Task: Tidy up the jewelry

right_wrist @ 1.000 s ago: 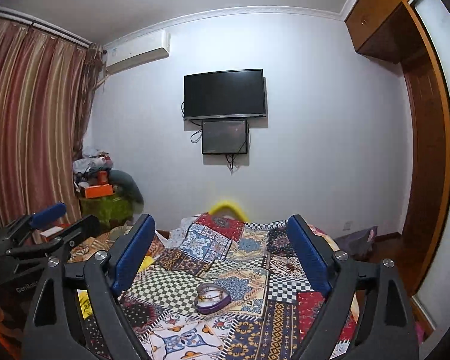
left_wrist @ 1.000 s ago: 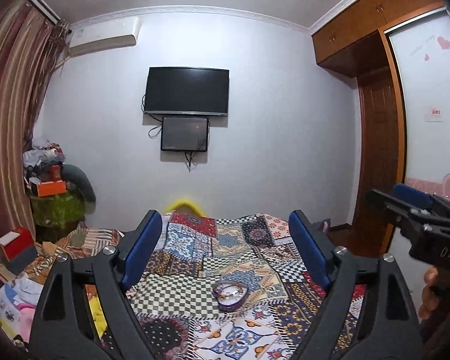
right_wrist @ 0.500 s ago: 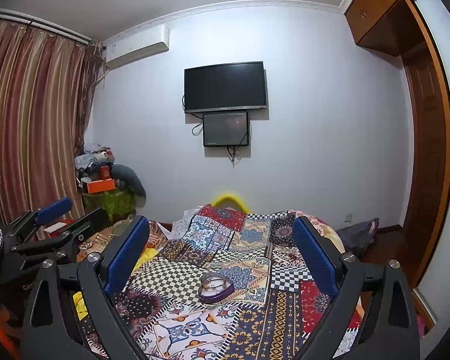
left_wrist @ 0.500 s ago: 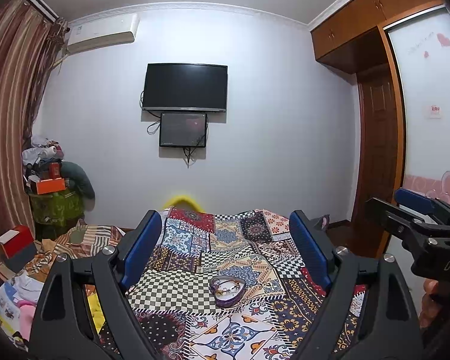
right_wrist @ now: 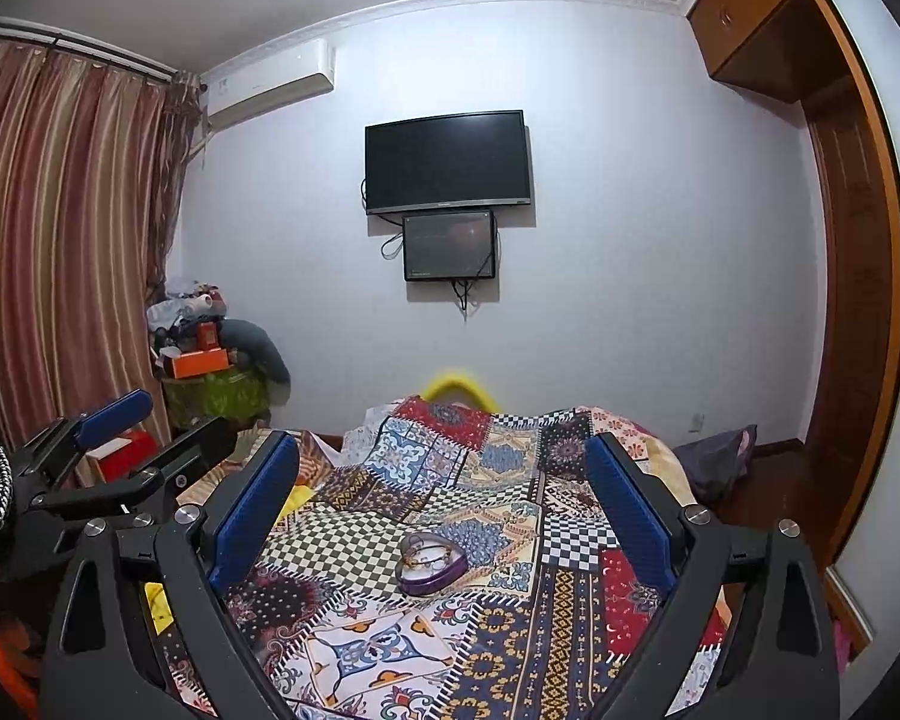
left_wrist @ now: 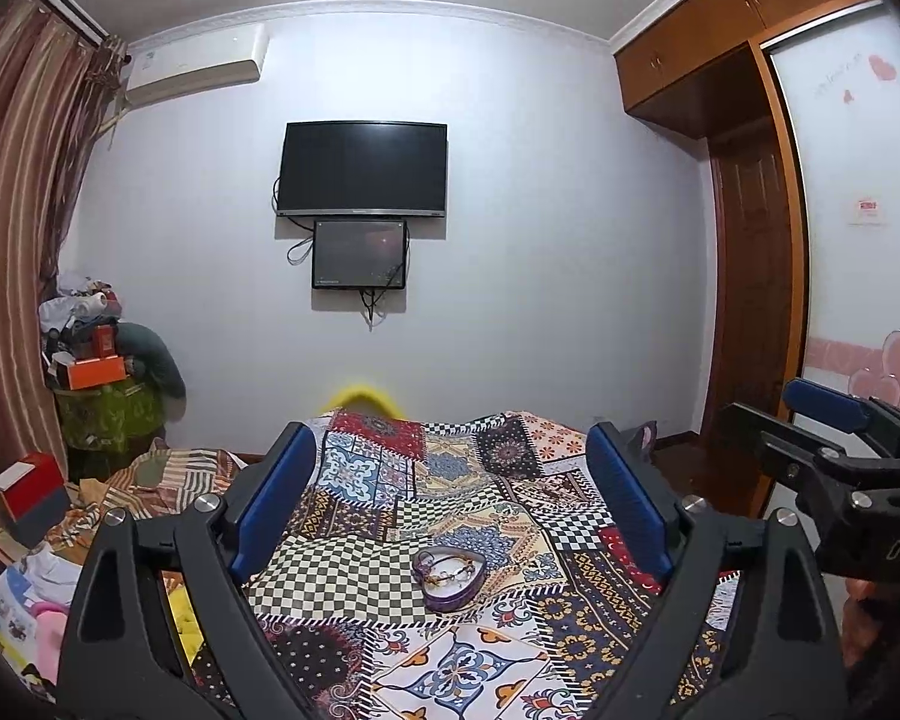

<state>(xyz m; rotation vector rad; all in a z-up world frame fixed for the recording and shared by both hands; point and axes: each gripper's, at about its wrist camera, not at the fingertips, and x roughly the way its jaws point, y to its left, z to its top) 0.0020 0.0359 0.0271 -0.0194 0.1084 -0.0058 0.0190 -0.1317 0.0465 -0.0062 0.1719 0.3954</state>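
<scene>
A purple heart-shaped jewelry box point(left_wrist: 450, 577) lies open on the patchwork bedspread point(left_wrist: 450, 480), with thin gold and beaded pieces inside. It also shows in the right wrist view point(right_wrist: 431, 564). My left gripper point(left_wrist: 450, 498) is open and empty, held above and short of the box. My right gripper point(right_wrist: 441, 495) is open and empty, likewise above the box. Each gripper shows in the other's view: the right one point(left_wrist: 834, 438) at the right edge, the left one point(right_wrist: 132, 444) at the left edge.
A television point(left_wrist: 363, 170) and a smaller screen hang on the far wall. A cluttered stand with boxes point(left_wrist: 99, 372) and striped curtains point(right_wrist: 60, 240) are at left. A wooden wardrobe and door point(left_wrist: 750, 276) are at right. Cloth and papers lie left of the bed.
Both grippers have tilted slightly downward and drawn a little closer over the bed; the box sits a bit higher in both views. Both stay open.
</scene>
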